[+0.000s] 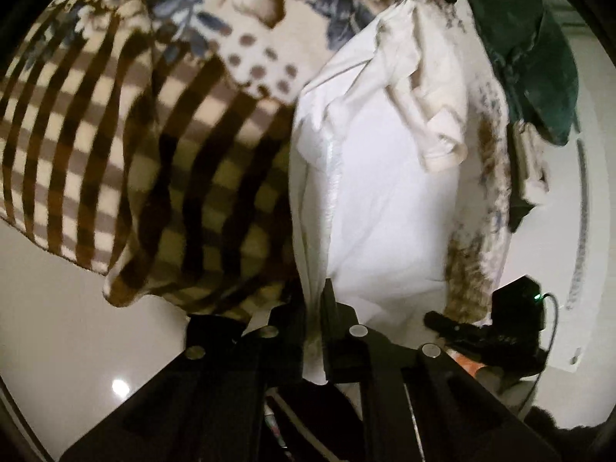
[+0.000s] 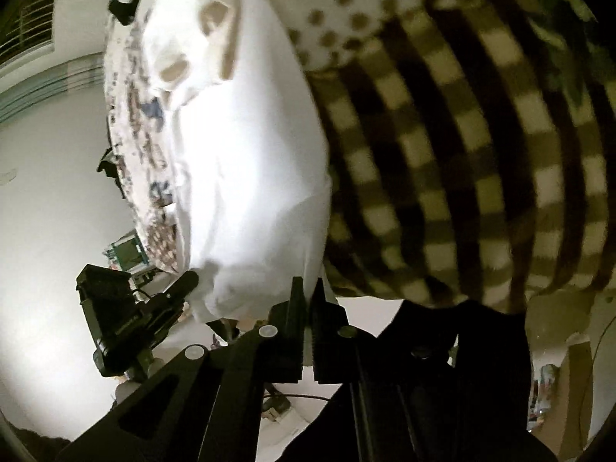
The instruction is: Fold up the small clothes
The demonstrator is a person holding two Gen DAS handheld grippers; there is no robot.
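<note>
Two grippers [image 1: 313,300] [image 2: 308,296], soft white garment [image 1: 385,200] pinched.

A patterned blanket [image 1: 115,123] (checked, floral) carries a white garment [image 1: 377,200].

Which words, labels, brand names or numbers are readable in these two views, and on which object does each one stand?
None can be read.
White garment: no print or label visible.
Patterned blanket: only stripes, dots and flowers.
Small coloured items near the right edge of the right wrist view: too blurred to read.
</note>
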